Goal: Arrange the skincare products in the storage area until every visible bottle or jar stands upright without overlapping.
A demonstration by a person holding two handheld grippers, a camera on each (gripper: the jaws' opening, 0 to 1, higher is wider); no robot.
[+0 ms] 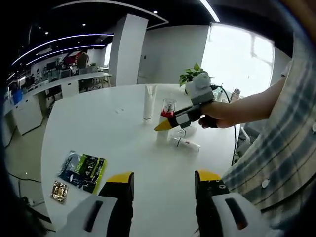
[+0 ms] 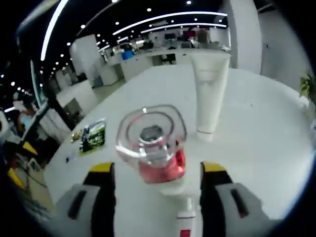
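Skincare products: partly stood up, one bottle lying down

Skincare products are grouped near the far side of the white desk (image 1: 98, 123). A white tube (image 1: 149, 101) is seen standing upright on its cap, apart from the rest. Just beside it, a clear-capped bottle with red liquid (image 1: 168, 107) is seen upright on a white base; in the right gripper view the same bottle (image 2: 154, 148) lies close ahead, between the jaw tips. A small white bottle with a red band (image 1: 185, 143) is seen lying on its side on the desk, near the foot of the red bottle. This one is judged the main item left to set upright. A further white item under the red bottle is partly hidden by the right tool, so its posture cannot be told.

Right tool (image 1: 168, 124), held in a person's hand (image 1: 217, 114), is seen reaching over the group. Its jaws are parted on either side of the red bottle; contact with the bottle is not evident, and nothing is judged to be gripped. Left tool (image 1: 163, 180) is held back, well apart from the products, with jaws wide apart and nothing between them.

Progress is judged as mid-task: two items standing, one lying, spacing not yet final.

Outward on the desk, a dark green packet (image 1: 83, 170) and a small gold packet (image 1: 59, 191) are noted near the front edge, and a potted plant (image 1: 190, 75) at the far edge.
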